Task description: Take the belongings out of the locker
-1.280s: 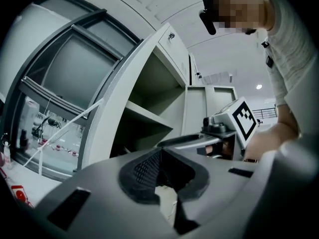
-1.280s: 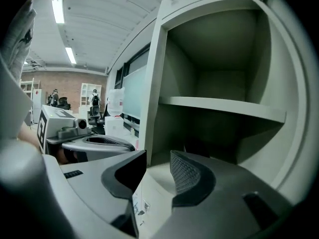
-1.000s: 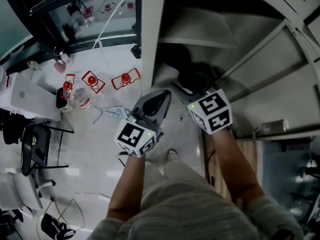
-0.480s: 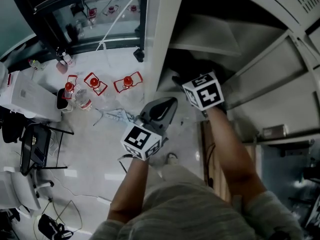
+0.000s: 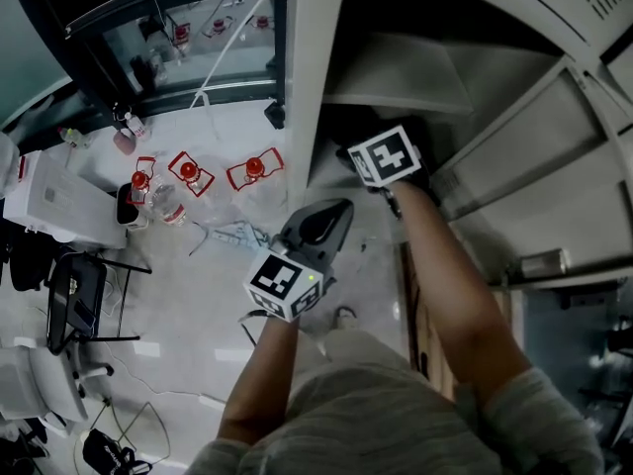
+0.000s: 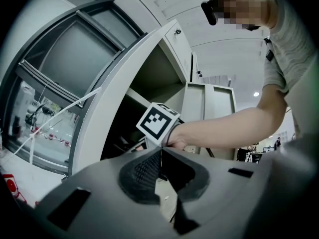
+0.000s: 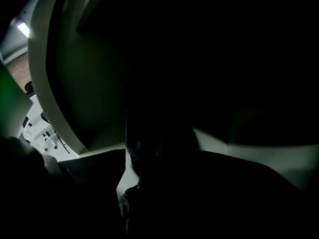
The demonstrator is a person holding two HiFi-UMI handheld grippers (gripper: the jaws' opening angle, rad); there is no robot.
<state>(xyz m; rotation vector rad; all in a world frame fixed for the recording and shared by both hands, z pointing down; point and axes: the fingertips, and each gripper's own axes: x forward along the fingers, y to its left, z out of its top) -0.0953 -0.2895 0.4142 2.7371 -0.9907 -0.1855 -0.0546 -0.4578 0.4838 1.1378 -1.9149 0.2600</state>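
Note:
The grey locker (image 5: 309, 77) stands open, with a shelf (image 5: 396, 77) and a dark interior. A dark shape (image 5: 341, 127) lies low inside it; I cannot tell what it is. My right gripper reaches into the opening. Only its marker cube (image 5: 384, 156) shows, and its jaws are hidden in the dark. The right gripper view is almost black, with only a dim dark mass (image 7: 159, 148) ahead. My left gripper (image 5: 321, 216) hangs outside the locker, below the door edge, jaws meeting with nothing between them. The left gripper view shows the right cube (image 6: 158, 123) at the locker mouth.
On the floor to the left lie red-framed items (image 5: 188, 171), clear bottles (image 5: 163, 201) and a white box (image 5: 59, 201). A black chair (image 5: 74, 300) stands at the far left, with a glass partition (image 5: 178, 38) behind. Further locker doors (image 5: 534, 166) stand at the right.
My right gripper has moved forward from just outside the locker into its dark opening. The left gripper has stayed nearly where it was.

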